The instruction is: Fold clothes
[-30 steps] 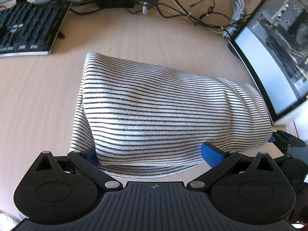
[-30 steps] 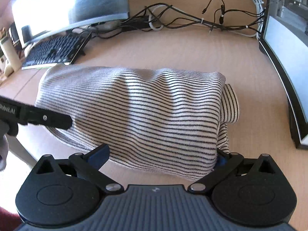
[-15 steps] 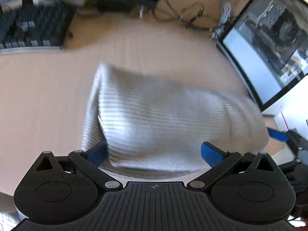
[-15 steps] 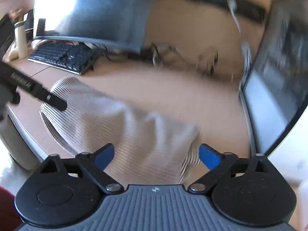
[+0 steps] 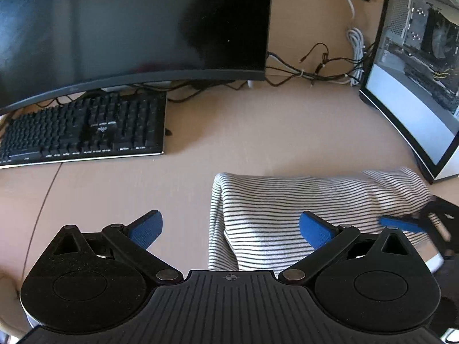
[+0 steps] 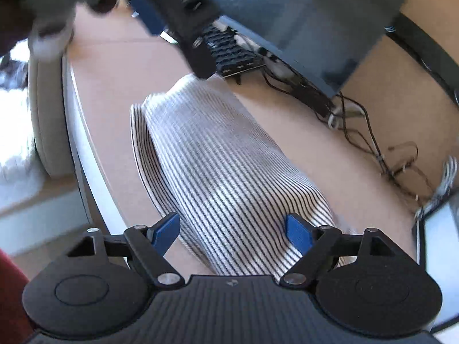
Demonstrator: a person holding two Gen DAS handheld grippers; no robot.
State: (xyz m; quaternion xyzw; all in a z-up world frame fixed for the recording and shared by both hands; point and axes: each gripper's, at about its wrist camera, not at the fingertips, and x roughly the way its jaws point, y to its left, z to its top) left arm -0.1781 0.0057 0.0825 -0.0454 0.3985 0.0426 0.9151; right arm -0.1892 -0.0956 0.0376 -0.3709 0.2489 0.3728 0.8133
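While blur smears the right view, the left shows the keyboard [image 5: 83,132] sharply.

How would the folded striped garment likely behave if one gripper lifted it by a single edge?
The striped garment is a soft knit with rounded folds, so it would probably droop and unfold. Loose layers show at its end, so they may slip apart. It looks light; pushing would likely bunch it on the desk.

Tan tabletop [image 5: 243,132]: black keyboard [image 5: 83,132] at left, dark curved monitor [image 5: 129,25] behind it, tangled cables [image 5: 315,71] at back, glass-sided computer case [image 5: 416,71] at right.
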